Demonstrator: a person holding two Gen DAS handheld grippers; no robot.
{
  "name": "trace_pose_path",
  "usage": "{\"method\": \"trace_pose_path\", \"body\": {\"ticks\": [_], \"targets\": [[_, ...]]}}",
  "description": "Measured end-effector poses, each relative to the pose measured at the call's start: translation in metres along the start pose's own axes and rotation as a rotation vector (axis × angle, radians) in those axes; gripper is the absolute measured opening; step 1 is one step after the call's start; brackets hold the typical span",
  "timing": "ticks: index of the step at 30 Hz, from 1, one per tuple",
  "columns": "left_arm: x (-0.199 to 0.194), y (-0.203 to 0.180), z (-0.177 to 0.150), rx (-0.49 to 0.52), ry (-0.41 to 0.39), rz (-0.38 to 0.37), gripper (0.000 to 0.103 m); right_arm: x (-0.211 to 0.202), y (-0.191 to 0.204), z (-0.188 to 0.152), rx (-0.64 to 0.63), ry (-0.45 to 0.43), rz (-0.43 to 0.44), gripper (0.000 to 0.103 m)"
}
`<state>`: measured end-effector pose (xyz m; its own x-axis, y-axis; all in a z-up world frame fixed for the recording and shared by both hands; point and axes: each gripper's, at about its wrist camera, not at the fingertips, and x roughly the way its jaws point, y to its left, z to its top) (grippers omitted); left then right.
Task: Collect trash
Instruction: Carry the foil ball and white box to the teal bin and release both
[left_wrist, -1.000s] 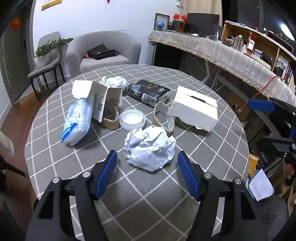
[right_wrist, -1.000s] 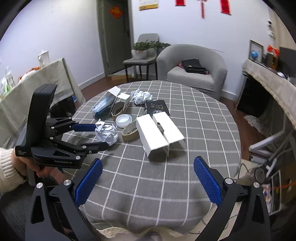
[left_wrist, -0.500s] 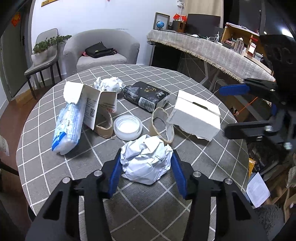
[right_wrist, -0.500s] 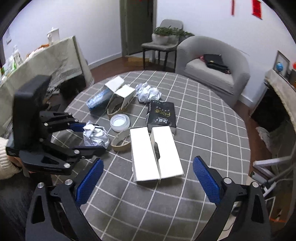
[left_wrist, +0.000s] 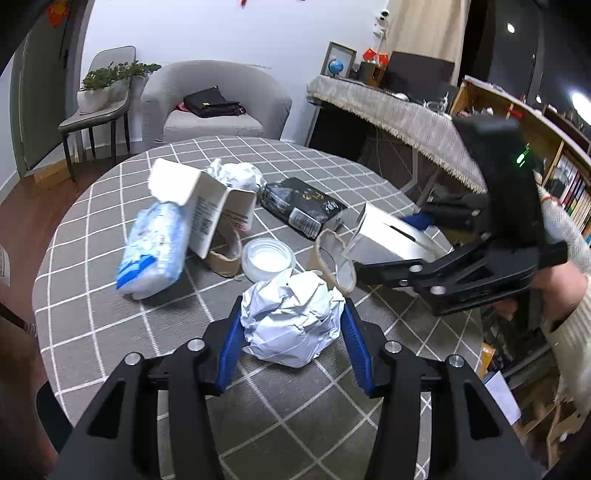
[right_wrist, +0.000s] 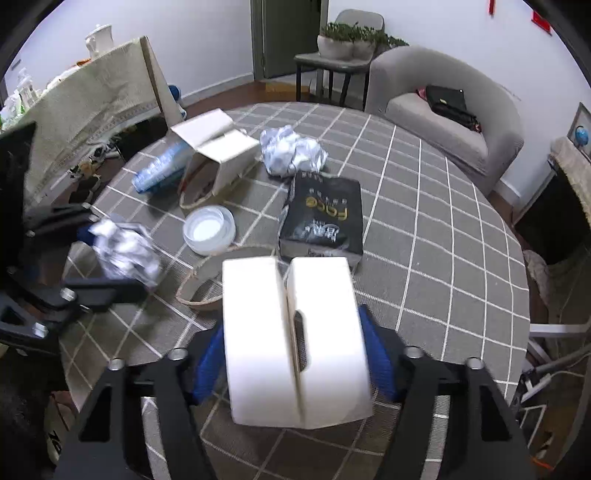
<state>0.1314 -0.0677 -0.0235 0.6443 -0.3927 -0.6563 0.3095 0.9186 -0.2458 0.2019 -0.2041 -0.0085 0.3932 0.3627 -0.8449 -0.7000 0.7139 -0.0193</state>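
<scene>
Crumpled white paper, creased into a rough ball (left_wrist: 291, 319), sits between the blue pads of my left claw (left_wrist: 291, 332); both pads press its sides, so I hold it just above the grey checked cloth (left_wrist: 110, 321).

My right claw (right_wrist: 295, 365) straddles a white box (right_wrist: 295, 343) with a split top and a slot in it. The jaws are closing on it, the pads at or nearly at its flanks, though I cannot tell whether they grip yet.

Just beyond the ball lies a round white lid (left_wrist: 269, 258), with a torn cardboard ring (left_wrist: 334, 258) to its right, touching the box. Left of the lid stands an opened carton (left_wrist: 207, 214), a blue-and-white plastic pack (left_wrist: 155, 247) leaning against it.

Farther out, ahead of the right claw, lies a black bag (right_wrist: 321, 221) with gold lettering, and past it a second wad of crumpled paper (right_wrist: 291, 149).
</scene>
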Motion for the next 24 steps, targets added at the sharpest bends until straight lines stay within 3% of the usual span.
{"method": "trace_pose_path", "body": {"ticks": [6,12,17,24], "targets": [[-0.031,0.019,0.0,-0.018,-0.064,0.024,0.053,-0.01,-0.001,0.004,0.048,-0.048,-0.02,0.056],[-0.076,0.07,0.0,-0.066,-0.115,0.131,0.053,-0.038,0.019,0.024,0.079,-0.129,-0.051,0.056],[-0.103,0.118,-0.01,-0.142,-0.121,0.22,0.053,-0.04,0.062,0.058,0.114,-0.202,0.006,0.056],[-0.119,0.172,-0.032,-0.222,-0.058,0.32,0.053,-0.005,0.144,0.107,0.098,-0.247,0.146,0.056]]}}
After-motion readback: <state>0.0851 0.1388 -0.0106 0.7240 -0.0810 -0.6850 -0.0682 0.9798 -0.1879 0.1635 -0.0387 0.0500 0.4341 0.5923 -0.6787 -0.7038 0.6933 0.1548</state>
